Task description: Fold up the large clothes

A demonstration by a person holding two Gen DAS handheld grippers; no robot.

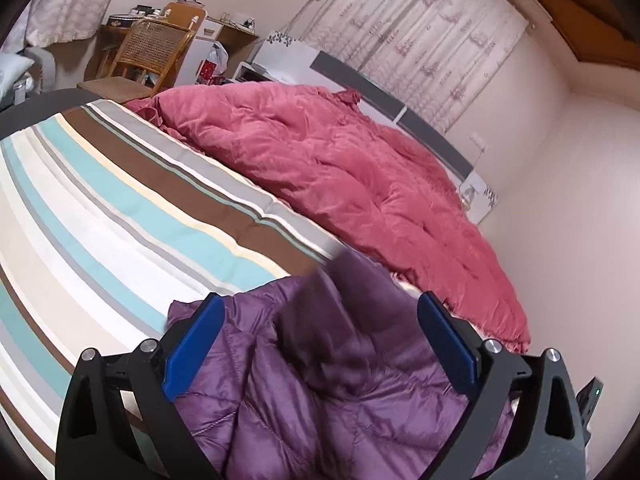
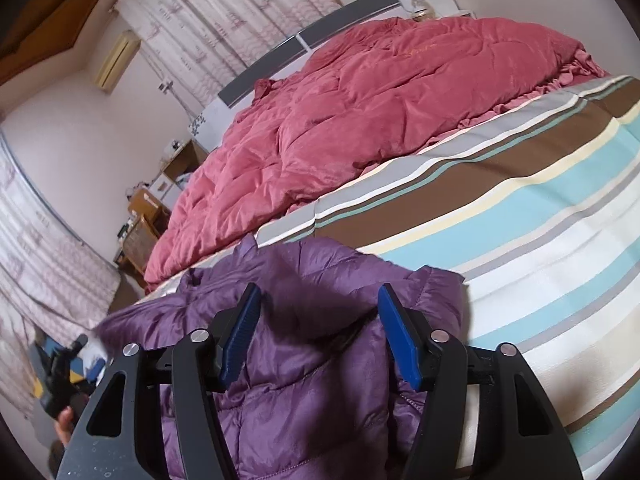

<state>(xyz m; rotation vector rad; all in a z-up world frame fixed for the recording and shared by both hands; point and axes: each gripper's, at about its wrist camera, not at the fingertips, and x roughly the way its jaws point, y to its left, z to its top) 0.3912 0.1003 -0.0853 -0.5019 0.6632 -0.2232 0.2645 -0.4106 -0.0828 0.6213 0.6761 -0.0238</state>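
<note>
A purple quilted puffer jacket (image 1: 320, 368) lies crumpled at the near edge of a bed with a striped cover (image 1: 100, 208). My left gripper (image 1: 320, 336) hovers just over the jacket with its blue pads spread wide, holding nothing. In the right wrist view the same jacket (image 2: 304, 360) lies under my right gripper (image 2: 318, 328), which is also open, its pads apart over the rumpled fabric. Part of the jacket looks blurred in the left wrist view.
A pink-red duvet (image 1: 340, 168) is heaped across the far half of the bed, against the grey headboard (image 1: 420, 120). A wicker chair (image 1: 148, 56) and cluttered desk stand beyond the bed. Curtains (image 2: 224, 12) cover the back wall.
</note>
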